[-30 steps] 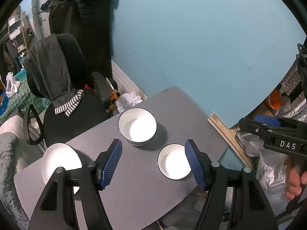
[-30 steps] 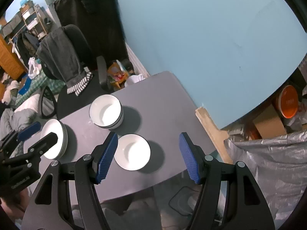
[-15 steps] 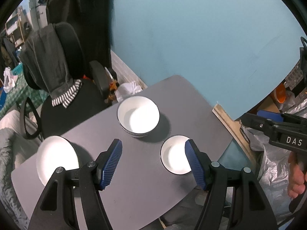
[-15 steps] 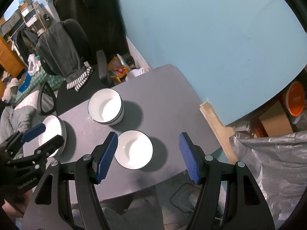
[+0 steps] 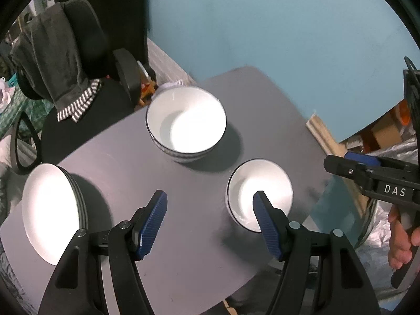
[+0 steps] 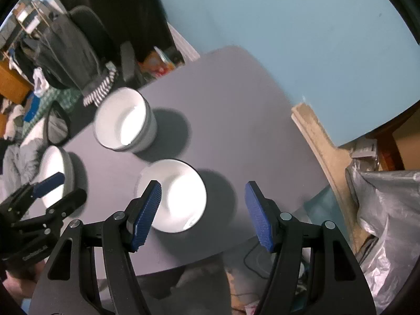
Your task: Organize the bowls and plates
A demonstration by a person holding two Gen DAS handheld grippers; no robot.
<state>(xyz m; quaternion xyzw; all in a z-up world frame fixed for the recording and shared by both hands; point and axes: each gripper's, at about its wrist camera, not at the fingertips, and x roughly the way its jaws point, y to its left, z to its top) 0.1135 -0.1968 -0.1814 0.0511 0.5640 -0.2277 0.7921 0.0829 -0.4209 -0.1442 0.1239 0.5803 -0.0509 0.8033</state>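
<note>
1. Three groups of white dishes sit on the grey table (image 5: 183,236), well apart from one another: a stack of plates (image 5: 50,210) near the left edge, a stack of deep bowls (image 5: 186,126) toward the far side, and a single small bowl (image 5: 260,191) near the right edge. My reading is that the loose bowl belongs on the deep stack.
2. The stack of deep bowls is the likely target; it looks like two or three nested, so the added bowl should go down level and centred, not dropped from height.
3. The small bowl is the piece to lift. It lies below and slightly left of the right gripper (image 6: 202,210), so that gripper should shift a little leftward and pinch one side of the rim, one finger inside and one outside.
4. The right gripper has its fingers wide apart and holds nothing.
5. The left gripper (image 5: 210,220) is likewise spread and empty, above bare table between the plates and the small bowl; keeping it clear of the right one avoids a knock.
</note>
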